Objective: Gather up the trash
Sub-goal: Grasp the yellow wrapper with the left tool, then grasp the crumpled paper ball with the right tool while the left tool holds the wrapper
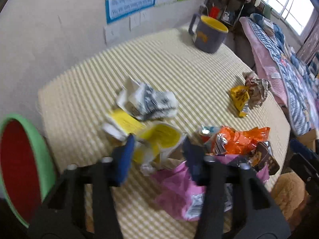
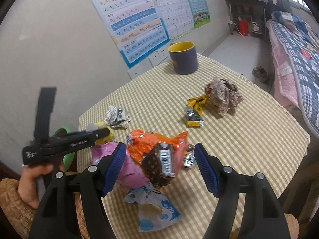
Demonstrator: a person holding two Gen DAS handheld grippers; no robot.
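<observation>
Trash lies on a checked tablecloth (image 1: 179, 63). My left gripper (image 1: 157, 147) is open around a crumpled yellow-and-white wrapper (image 1: 159, 139), near the table's left edge. It also shows in the right wrist view (image 2: 99, 134). My right gripper (image 2: 159, 165) is open above a pile: an orange wrapper (image 2: 143, 145), a brown wrapper (image 2: 159, 167), a pink bag (image 2: 129, 173) and a blue-and-white wrapper (image 2: 155, 215). A bin with a green rim and red inside (image 1: 24, 167) stands at the left beside the table.
A grey mug with a yellow inside (image 2: 184, 57) stands at the far side. A grey crumpled paper (image 1: 149, 101), a small yellow wrapper (image 2: 195, 109) and a brownish crumpled ball (image 2: 223, 96) lie on the cloth. A bed (image 2: 295, 59) is at the right.
</observation>
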